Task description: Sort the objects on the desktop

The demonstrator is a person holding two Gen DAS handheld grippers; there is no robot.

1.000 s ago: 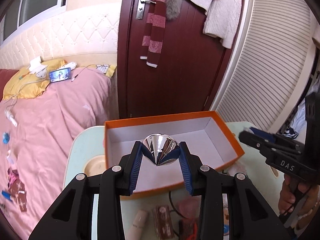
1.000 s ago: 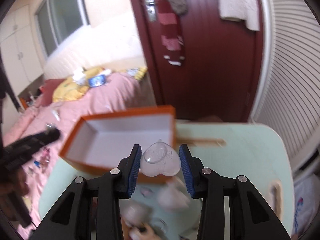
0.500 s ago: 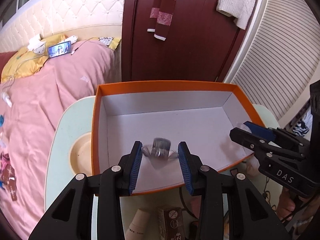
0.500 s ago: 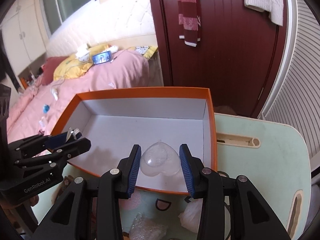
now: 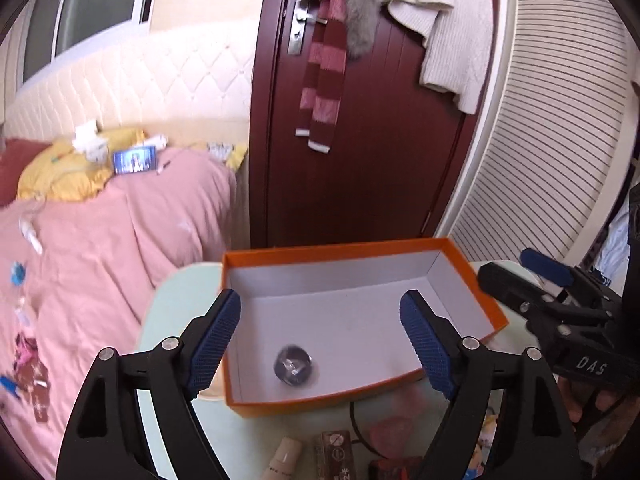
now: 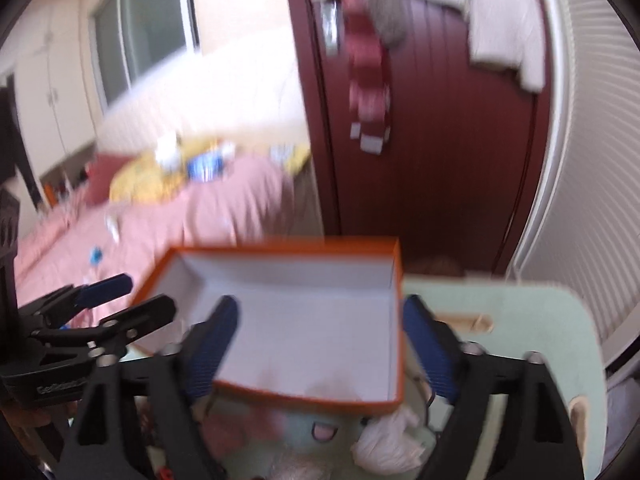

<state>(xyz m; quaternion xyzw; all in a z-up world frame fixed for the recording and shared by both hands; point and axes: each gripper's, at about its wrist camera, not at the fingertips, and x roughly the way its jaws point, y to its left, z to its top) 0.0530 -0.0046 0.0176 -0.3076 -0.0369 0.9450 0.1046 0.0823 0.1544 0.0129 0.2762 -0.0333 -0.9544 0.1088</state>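
Both claws are spread wide with nothing between their bumpy blue pads. The left claw hangs over the orange cardboard box, and a small shiny round thing lies on the box's smooth white floor near the front wall. The right claw hangs over the same box, on a pale green table. That view is blurry.

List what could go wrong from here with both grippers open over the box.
1. The shiny piece lies blurred near the near wall of the orange box; it may be rolling.
2. The left gripper and right gripper sit close over the box and could collide.
3. The right view is heavily blurred, so its released piece cannot be confirmed inside.
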